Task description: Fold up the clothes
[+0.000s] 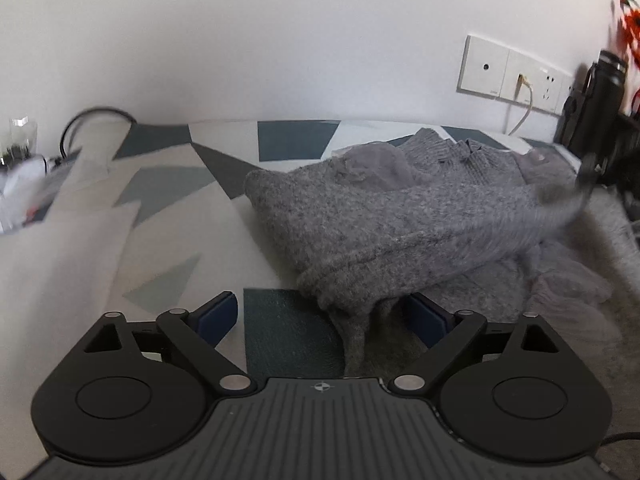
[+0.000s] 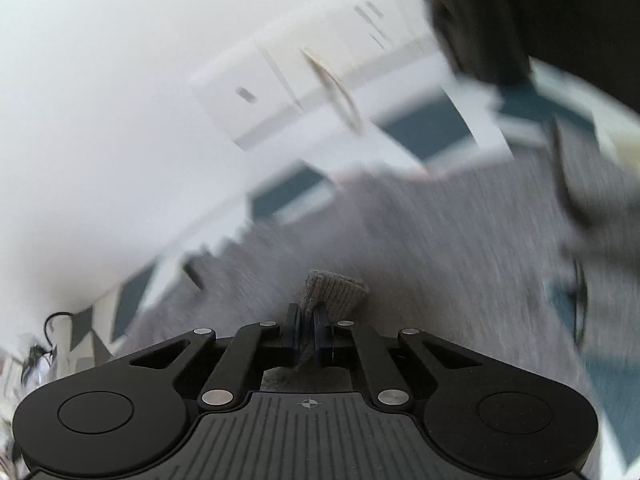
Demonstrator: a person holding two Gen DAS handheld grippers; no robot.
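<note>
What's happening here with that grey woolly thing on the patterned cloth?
A person is folding a grey knitted sweater that lies on a cloth with blue, grey and white shapes, using a two-finger gripper in each hand. The right gripper is shut on a ribbed edge of the sweater. The left gripper is open, with a hanging fold of the knit between its fingers, not yet pinched.

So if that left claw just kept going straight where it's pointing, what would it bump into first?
Probably the grey sweater: its folded cuff end hangs down right between the open left claw tips, ahead of the patterned cloth beneath. Depth is hard to judge in this fisheye view.
</note>
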